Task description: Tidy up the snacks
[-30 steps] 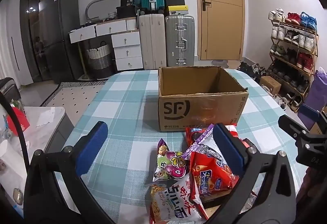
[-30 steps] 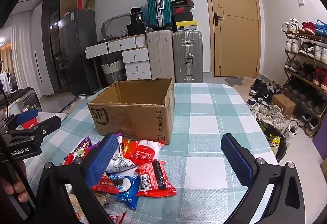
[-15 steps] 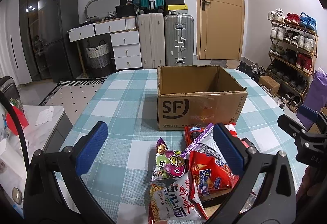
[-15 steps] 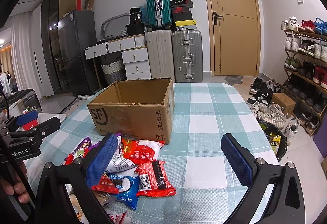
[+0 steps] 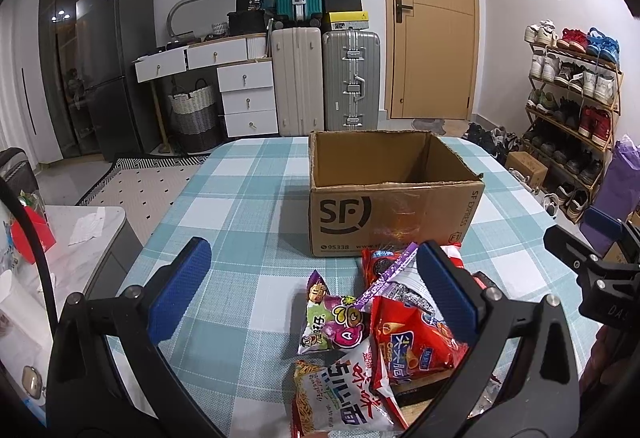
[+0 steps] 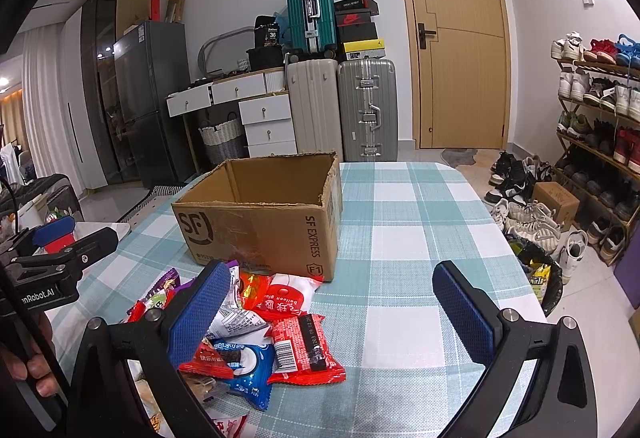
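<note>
An open, empty-looking cardboard SF box (image 5: 394,194) stands on the checked table (image 5: 248,190); it also shows in the right wrist view (image 6: 264,214). A pile of snack packets (image 5: 376,342) lies in front of it, near the table's front edge, and shows in the right wrist view (image 6: 260,322). My left gripper (image 5: 312,294) is open and empty, hovering just short of the pile's left side. My right gripper (image 6: 332,314) is open and empty, above the pile's right side. Each gripper shows at the edge of the other's view.
Suitcases (image 5: 326,78), white drawers (image 5: 244,90) and a door (image 5: 432,18) stand beyond the table. A shoe rack (image 5: 572,110) lines the right wall. A low white side table (image 5: 80,238) sits to the left. Shoes and a bin (image 6: 536,270) lie right of the table.
Both views shift very slightly; the box and snacks stay put and both grippers remain open.
</note>
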A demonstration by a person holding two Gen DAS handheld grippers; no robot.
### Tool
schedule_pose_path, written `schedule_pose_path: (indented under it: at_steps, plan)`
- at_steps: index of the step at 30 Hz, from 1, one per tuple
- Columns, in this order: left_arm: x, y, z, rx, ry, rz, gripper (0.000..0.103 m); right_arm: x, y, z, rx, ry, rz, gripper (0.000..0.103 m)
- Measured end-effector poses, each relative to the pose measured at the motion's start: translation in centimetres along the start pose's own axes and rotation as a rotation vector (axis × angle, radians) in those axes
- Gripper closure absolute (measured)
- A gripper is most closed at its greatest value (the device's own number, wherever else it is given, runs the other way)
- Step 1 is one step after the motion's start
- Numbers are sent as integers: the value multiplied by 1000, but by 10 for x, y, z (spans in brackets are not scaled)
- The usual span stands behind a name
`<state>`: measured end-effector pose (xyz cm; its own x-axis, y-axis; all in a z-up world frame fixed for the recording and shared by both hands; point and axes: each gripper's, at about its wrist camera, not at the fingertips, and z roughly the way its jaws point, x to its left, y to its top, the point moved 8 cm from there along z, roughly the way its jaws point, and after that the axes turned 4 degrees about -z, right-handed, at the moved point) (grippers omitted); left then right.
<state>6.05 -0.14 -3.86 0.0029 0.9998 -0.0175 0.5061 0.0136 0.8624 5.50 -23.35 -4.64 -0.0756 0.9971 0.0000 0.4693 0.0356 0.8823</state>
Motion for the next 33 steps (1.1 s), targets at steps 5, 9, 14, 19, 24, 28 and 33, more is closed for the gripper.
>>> schedule_pose_path:
  at_steps: [5, 9, 14, 19, 24, 28, 33]
  plan:
    - [0, 0, 0, -1, 0, -1, 1, 0, 0, 0, -1, 0, 3, 0]
    - [1, 0, 0, 1, 0, 0, 1, -1, 0, 1, -2, 0, 7, 0]
    - [1, 1, 1, -2, -1, -3, 1, -1, 1, 0, -2, -1, 9, 0]
    - [1, 1, 0, 0, -1, -1, 1, -1, 1, 0, -2, 1, 9, 0]
    - [1, 1, 1, -2, 1, -2, 1, -1, 2, 0, -3, 0, 10, 0]
    - [1, 1, 0, -3, 1, -1, 1, -1, 2, 0, -2, 1, 10, 0]
    - [0, 1, 1, -3, 0, -2, 1, -1, 2, -1, -3, 0, 10, 0]
